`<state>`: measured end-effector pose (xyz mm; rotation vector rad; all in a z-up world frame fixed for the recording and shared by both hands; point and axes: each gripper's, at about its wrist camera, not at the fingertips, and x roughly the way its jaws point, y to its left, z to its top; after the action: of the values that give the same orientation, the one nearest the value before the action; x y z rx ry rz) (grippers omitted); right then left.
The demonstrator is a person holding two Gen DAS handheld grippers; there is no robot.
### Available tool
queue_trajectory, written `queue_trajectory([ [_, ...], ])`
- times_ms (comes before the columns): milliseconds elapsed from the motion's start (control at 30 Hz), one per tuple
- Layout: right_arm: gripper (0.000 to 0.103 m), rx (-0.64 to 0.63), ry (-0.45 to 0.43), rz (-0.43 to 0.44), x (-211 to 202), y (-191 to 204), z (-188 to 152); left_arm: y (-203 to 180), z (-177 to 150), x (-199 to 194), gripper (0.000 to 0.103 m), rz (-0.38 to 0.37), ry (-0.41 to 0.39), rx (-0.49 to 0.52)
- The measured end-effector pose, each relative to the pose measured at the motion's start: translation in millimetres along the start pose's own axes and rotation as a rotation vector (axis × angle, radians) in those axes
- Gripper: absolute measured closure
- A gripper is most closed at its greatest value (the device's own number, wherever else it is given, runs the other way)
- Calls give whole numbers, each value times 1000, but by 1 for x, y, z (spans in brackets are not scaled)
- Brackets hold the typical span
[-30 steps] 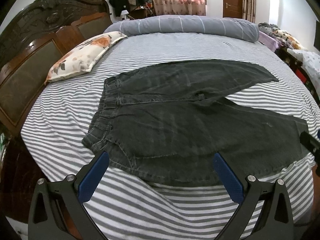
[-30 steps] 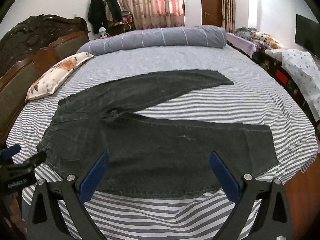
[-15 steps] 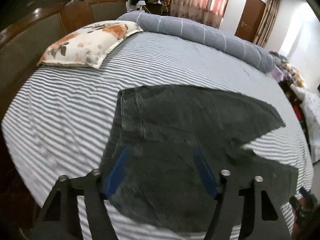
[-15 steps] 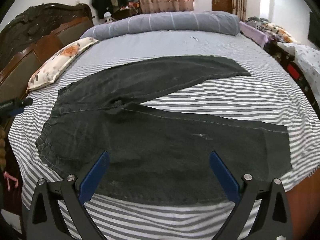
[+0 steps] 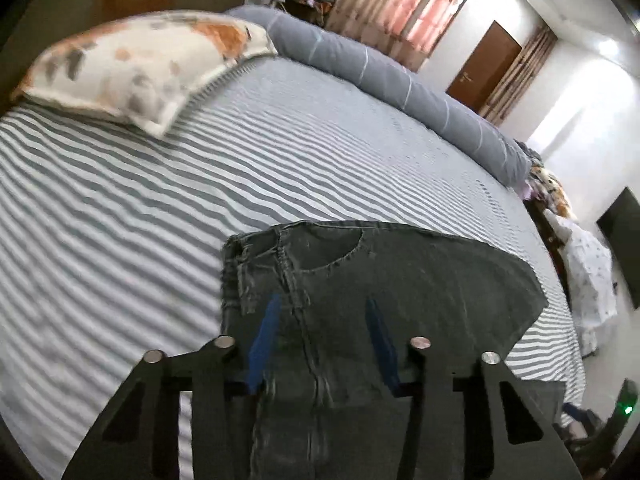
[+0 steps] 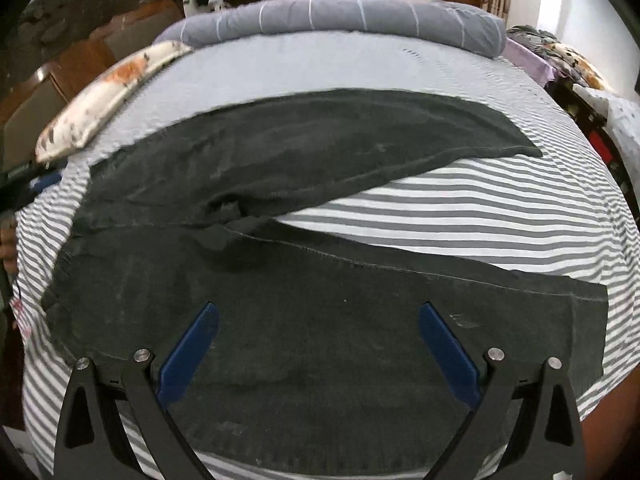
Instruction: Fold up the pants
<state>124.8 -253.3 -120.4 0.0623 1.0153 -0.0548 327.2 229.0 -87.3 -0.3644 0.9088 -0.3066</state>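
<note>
A bed with a grey-and-white striped sheet (image 6: 460, 216) fills the frame. A floral pillow (image 5: 136, 68) lies upper left before a dark wooden headboard (image 6: 80, 52). Pink curtains (image 5: 404, 4), a brown door (image 5: 484, 68) and white walls (image 5: 580, 92) sit upper right.

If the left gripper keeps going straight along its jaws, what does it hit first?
Most likely the waistband end of the dark pants, which already lies between the left gripper's half-closed jaws. Nothing else stands in the way; depth is hard to judge.
</note>
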Motion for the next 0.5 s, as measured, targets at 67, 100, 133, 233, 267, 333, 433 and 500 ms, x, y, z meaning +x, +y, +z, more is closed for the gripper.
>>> queue_trajectory([
  [67,3,-15,22,-7,12,5,1,9,6,17,62,15,16,-8],
  [100,3,-18,33,-8,17,7,2,14,8,27,63,33,27,-10],
  [133,3,-18,38,-5,21,8,3,18,10,33,63,44,36,-20],
  [233,3,-17,57,25,37,14,10,34,6,42,63,46,52,-63],
  [267,3,-22,62,29,42,17,15,37,3,42,63,54,54,-61],
  [333,3,-39,56,43,52,27,27,41,-5,41,63,54,61,-58],
  [433,3,-59,37,71,65,45,51,44,-13,43,63,40,82,-58],
  [500,3,-66,14,95,71,58,72,44,-13,47,63,28,88,-60],
])
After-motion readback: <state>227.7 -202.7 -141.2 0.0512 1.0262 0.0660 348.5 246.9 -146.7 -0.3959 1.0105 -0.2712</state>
